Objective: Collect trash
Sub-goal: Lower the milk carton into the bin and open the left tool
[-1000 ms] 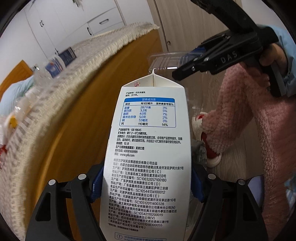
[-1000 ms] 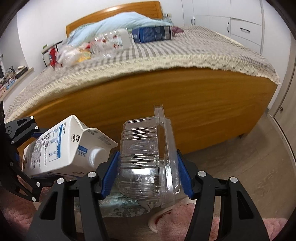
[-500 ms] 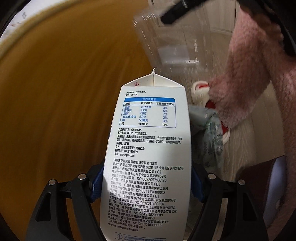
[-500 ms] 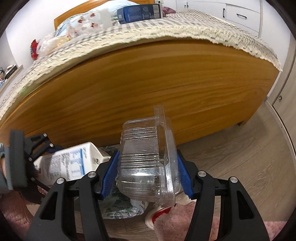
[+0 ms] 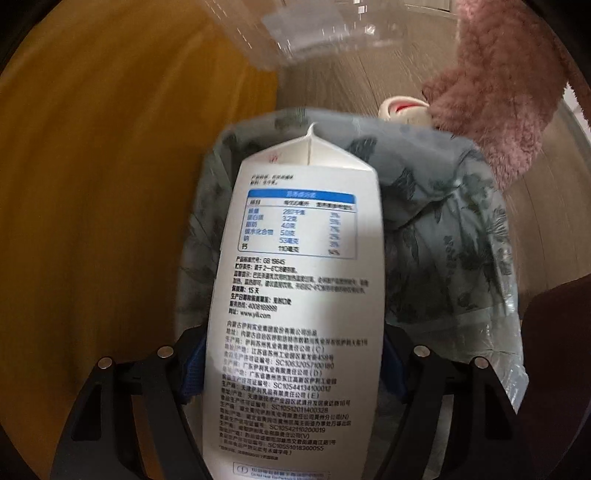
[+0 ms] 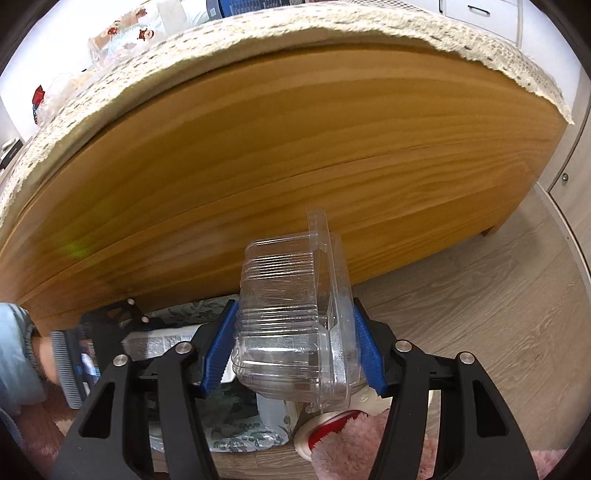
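You face the bed's wooden footboard (image 6: pixel 295 147), a cream fringed bedspread (image 6: pixel 332 26) hanging over its top edge, pale wood-plank floor (image 6: pixel 498 295) below, white cabinets (image 6: pixel 480 14) behind.

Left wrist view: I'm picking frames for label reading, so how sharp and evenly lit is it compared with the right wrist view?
Left wrist view: motion-smeared, milk carton print soft, lower half shadowed. Right wrist view: sharper, brightly lit, clear plastic container crisp, fisheye bowing the bed frame.
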The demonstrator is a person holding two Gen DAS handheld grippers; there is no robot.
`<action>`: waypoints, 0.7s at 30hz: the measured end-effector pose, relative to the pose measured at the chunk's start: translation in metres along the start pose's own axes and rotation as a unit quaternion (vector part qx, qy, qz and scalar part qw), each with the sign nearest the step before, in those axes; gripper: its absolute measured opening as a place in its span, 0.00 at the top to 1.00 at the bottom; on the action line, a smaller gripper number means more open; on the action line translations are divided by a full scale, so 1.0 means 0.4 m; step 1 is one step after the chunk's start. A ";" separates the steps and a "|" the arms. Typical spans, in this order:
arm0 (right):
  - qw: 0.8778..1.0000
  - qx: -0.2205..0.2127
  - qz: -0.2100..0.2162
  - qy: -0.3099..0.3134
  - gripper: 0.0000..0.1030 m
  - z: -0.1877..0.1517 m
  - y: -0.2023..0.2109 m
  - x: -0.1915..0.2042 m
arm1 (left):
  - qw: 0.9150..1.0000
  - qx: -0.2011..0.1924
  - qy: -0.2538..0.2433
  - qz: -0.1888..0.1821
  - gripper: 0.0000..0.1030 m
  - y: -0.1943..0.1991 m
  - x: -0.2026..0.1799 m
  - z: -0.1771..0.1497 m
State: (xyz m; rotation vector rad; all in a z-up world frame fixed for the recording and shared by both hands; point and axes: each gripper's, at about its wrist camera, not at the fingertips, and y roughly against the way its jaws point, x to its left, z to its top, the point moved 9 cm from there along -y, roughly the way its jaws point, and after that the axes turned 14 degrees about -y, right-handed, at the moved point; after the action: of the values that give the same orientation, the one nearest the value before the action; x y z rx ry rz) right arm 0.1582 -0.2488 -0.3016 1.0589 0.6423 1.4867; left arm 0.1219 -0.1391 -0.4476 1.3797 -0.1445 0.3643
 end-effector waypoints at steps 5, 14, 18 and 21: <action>1.000 0.003 0.003 0.002 0.44 0.008 -0.005 -0.008 | 1.000 0.013 -0.013 0.008 0.31 -0.046 -0.018 -0.006; 1.000 0.006 0.007 0.006 0.44 0.016 -0.010 -0.011 | 0.998 0.040 -0.018 0.042 0.30 -0.103 -0.023 -0.010; 1.000 0.003 0.009 0.007 0.44 0.005 -0.019 -0.005 | 0.997 0.042 -0.024 0.057 0.28 -0.127 -0.034 0.001; 1.000 0.000 0.012 0.009 0.44 0.002 -0.014 -0.001 | 0.997 0.045 -0.029 0.061 0.27 -0.151 -0.079 0.010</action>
State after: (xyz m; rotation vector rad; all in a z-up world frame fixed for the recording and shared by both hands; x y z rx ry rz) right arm 0.1615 -0.2480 -0.3062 1.0575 0.6456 1.5181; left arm 0.1131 -0.1572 -0.5129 1.4747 -0.2639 0.4370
